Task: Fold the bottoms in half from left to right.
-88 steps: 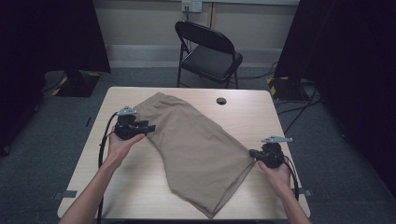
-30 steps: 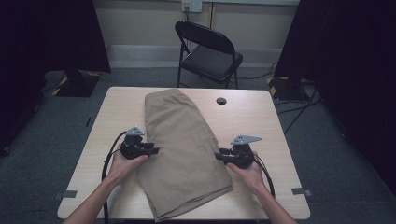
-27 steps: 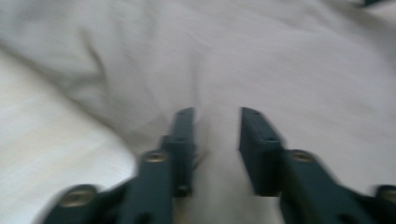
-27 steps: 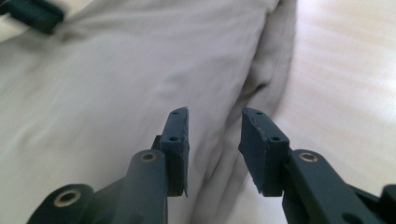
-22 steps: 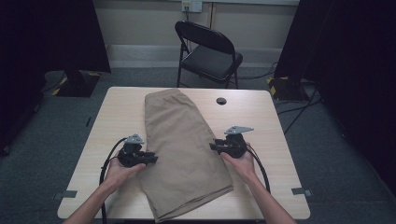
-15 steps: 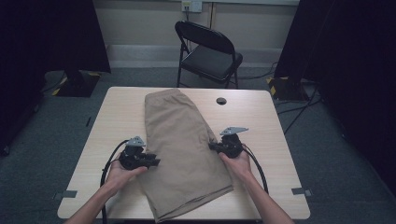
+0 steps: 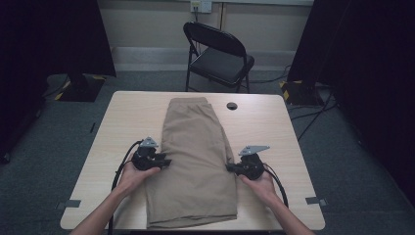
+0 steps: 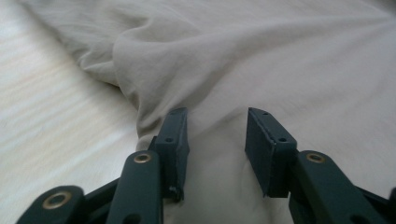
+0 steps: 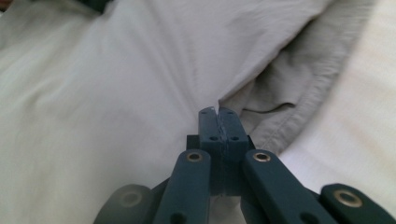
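A big light wooden table [image 7: 122, 127] stands in a dark room, and a black folding chair [image 7: 218, 51] stands on the floor behind its far edge. A pair of tan shorts [image 7: 195, 156] lies flat down the middle of the table, folded into one long strip, with the waist end far from the person and the leg end close to the near edge. A small dark round hole cover [image 7: 231, 105] sits in the table top just beside the far right corner of the shorts. The person's two hands come in from the near side, one at each long edge of the shorts. The left gripper [image 7: 164, 162] rests at the left edge of the shorts. In the left gripper view its jaws stand apart over the cloth with a gap between them, and they have just been opening a bit; they are not squeezing anything. The right gripper [image 7: 230, 168] sits at the right edge. In the right gripper view its jaws are pressed tight together, with a thin bit of the shorts' fold [image 9: 215, 106] pinched at their tips.
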A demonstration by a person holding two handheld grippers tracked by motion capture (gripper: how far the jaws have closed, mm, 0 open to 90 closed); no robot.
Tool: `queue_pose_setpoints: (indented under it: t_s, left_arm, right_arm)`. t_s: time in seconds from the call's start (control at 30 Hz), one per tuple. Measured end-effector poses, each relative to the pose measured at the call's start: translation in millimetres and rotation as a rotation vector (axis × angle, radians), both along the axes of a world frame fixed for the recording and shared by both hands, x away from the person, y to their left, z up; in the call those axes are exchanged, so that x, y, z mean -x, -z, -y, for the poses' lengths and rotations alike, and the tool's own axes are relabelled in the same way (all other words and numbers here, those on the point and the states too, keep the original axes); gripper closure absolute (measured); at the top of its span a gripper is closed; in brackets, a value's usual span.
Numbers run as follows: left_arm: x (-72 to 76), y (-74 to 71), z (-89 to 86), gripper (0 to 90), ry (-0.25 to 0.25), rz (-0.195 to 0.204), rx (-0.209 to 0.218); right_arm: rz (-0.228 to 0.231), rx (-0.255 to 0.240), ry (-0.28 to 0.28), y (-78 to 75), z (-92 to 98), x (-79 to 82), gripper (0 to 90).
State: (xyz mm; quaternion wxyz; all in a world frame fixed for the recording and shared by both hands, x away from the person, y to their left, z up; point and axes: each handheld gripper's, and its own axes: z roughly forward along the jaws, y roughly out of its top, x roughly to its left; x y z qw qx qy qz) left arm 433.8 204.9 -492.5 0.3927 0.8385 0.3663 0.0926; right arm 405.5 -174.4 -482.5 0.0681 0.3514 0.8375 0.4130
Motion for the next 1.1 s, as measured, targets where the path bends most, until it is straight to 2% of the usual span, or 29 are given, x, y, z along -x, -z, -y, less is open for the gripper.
queue_pose_setpoints:
  t_s: [0.07,0.1,0.13,0.2,0.3,0.37,0.47,0.57,0.6,0.67,0.77,0.87,0.97,1.03,1.1]
  left_arm:
    - [-1.6,0.8,3.0,58.2,0.011,0.011,-0.001]
    - [-2.4,-0.1,4.4,57.7,0.015,-0.002,-0.003]
    - [-4.3,-2.2,5.9,56.8,0.03,-0.01,-0.023]
    - [-3.5,-3.8,5.8,56.7,0.033,-0.019,-0.04]
    - [2.2,-6.4,2.3,63.3,0.045,-0.013,-0.057]
    - [8.1,-9.6,-3.8,65.5,0.066,-0.03,-0.02]
    - [14.8,-9.1,-11.2,67.0,0.111,-0.064,-0.02]
    - [18.2,-5.0,-17.8,66.3,0.118,-0.079,-0.008]
    - [18.4,-5.1,-18.1,65.9,0.119,-0.081,-0.007]
    - [19.3,-4.9,-17.3,63.4,0.128,-0.078,-0.005]
    - [20.2,-4.8,-16.8,61.1,0.127,-0.078,-0.003]
    - [20.6,-4.4,-15.8,58.1,0.117,-0.077,0.003]
    - [20.5,-3.8,-14.4,55.1,0.108,-0.075,0.011]
    - [19.0,-2.5,-13.1,53.1,0.094,-0.064,0.023]
    - [16.7,-2.0,-10.0,50.0,0.08,-0.047,0.016]
  right_arm:
    - [-0.014,0.016,-0.016,0.4,0.1,8.3,90.0]
    - [-0.022,0.021,-0.027,-0.1,-0.4,13.6,89.7]
    - [-0.022,0.028,-0.034,-0.8,-0.7,16.1,87.2]
    - [0.003,0.033,-0.036,-4.6,-0.6,18.1,82.2]
    - [0.053,0.011,0.029,-12.6,1.2,9.1,70.4]
    - [0.079,-0.004,0.058,-14.9,0.5,1.6,68.9]
    - [0.113,-0.002,0.112,-17.8,-0.8,-6.9,65.2]
    - [0.134,-0.053,0.149,-24.1,3.2,-13.3,61.3]
    - [0.127,-0.062,0.151,-25.2,3.4,-14.2,60.7]
    - [0.118,-0.059,0.121,-24.2,1.7,-14.1,61.3]
    - [0.087,-0.034,0.064,-13.5,-7.0,-11.0,66.4]
    - [0.038,0.03,0.027,-1.3,-14.9,-9.2,65.2]
    - [0.029,0.074,0.034,7.6,-14.5,-8.1,60.7]
    - [0.035,0.067,0.046,9.4,-11.4,-9.1,57.5]
    - [0.046,0.076,0.055,9.9,-9.3,-11.9,57.4]
